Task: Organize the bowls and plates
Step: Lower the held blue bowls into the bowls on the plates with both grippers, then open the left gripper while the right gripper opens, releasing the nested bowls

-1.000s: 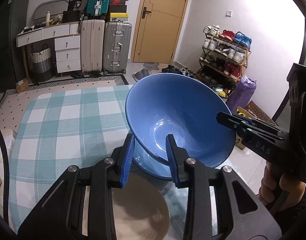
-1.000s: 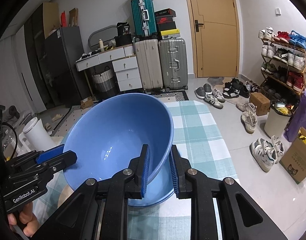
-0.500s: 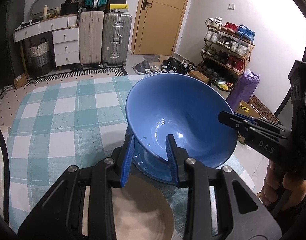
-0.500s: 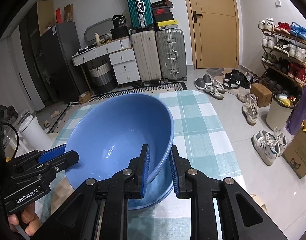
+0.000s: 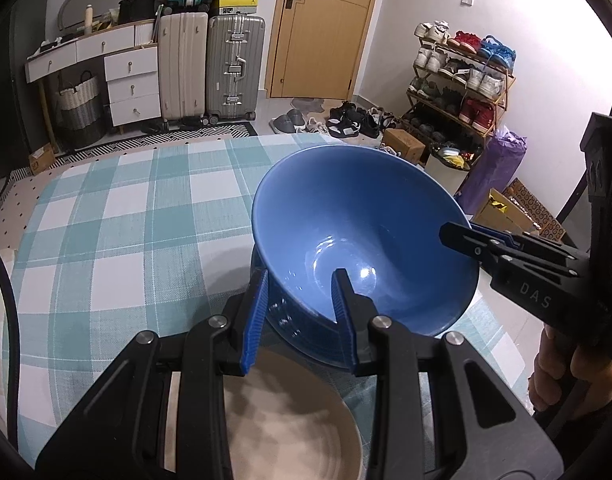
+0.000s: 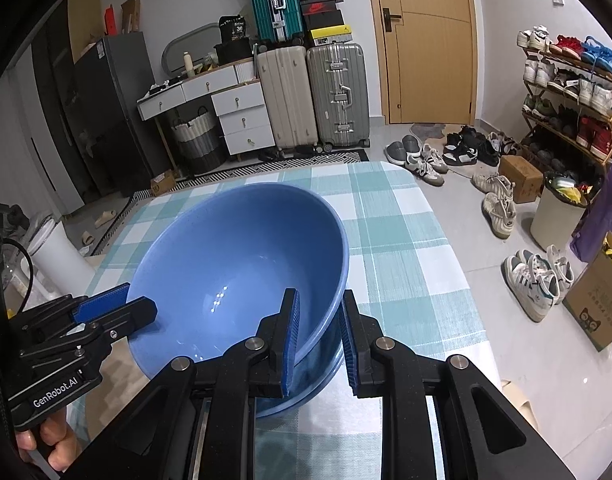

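Both grippers were clamped on the same blue bowl, one on each side of its rim. Left gripper had its fingers nearly closed, pinching the bowl's wall at the near rim: one blue pad outside, the other inside. Right gripper did the same on the opposite side, fingers nearly closed, the wall pinched between the pads. In the left wrist view the right gripper came in from 3 o'clock, its tip on the bowl's rim, with the person's hand wrapped round the handle at about 4 o'clock. In the right wrist view the left gripper came in from 9 o'clock, the fingers of the hand holding it showing at 8 o'clock. The bowl was tilted, mouth toward the cameras, over the near half of the table, which was covered in a teal-and-white checked tablecloth. A second blue rim showed right under the bowl, probably another bowl; I couldn't tell whether the two touched. A beige plate sat on the cloth at 6 o'clock in the left view, partly under the left gripper's frame and just beside the bowl. Behind the table: suitcases at 12 o'clock, a shoe rack at 2 o'clock.
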`<state>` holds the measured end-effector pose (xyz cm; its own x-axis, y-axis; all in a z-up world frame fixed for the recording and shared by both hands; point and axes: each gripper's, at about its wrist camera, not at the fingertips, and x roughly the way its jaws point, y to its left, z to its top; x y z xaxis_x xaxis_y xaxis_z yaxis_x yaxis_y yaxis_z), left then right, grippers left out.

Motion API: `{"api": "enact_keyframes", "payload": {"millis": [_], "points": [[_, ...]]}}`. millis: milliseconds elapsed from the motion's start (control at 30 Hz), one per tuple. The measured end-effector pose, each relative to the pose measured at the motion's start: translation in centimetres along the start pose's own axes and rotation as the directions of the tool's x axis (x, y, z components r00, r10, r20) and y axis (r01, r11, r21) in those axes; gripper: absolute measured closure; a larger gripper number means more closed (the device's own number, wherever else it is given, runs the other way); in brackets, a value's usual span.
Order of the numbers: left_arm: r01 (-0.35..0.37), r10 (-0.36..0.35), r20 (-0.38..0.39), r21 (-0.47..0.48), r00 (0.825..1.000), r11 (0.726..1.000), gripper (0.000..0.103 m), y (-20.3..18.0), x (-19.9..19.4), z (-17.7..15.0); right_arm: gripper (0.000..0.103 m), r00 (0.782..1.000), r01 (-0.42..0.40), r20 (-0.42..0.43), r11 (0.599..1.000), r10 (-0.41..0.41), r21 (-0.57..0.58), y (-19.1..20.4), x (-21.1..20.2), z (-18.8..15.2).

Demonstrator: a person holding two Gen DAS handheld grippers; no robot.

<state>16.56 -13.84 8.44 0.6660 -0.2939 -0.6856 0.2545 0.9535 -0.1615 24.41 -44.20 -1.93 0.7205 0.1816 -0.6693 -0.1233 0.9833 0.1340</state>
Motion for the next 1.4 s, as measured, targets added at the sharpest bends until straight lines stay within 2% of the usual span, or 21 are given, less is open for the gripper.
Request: {"api": "enact_keyframes", "payload": {"millis": [500,1000,1400], "points": [[-0.050,0.051,-0.003,0.042,0.999,0.998,0.074,-0.4,2.2,-0.6,0.083,1.000,0.004,-0.017,1.000,-0.004,-0.002,-0.1,0.6,-0.4],[-0.088,0.089,-0.011,0.072,0.996,0.994,0.074,-0.6,2.5,-1.5,0.082,0.999,0.024,-0.026,0.999,-0.025,-0.031,0.0,0.7,-1.5],[-0.073,0.075,-0.044,0.058,0.996,0.996,0.074,0.1,3.4,-2.0,0.082,0.998,0.035,-0.043,0.998,-0.037,-0.051,0.4,1.1,-2.3]]}}
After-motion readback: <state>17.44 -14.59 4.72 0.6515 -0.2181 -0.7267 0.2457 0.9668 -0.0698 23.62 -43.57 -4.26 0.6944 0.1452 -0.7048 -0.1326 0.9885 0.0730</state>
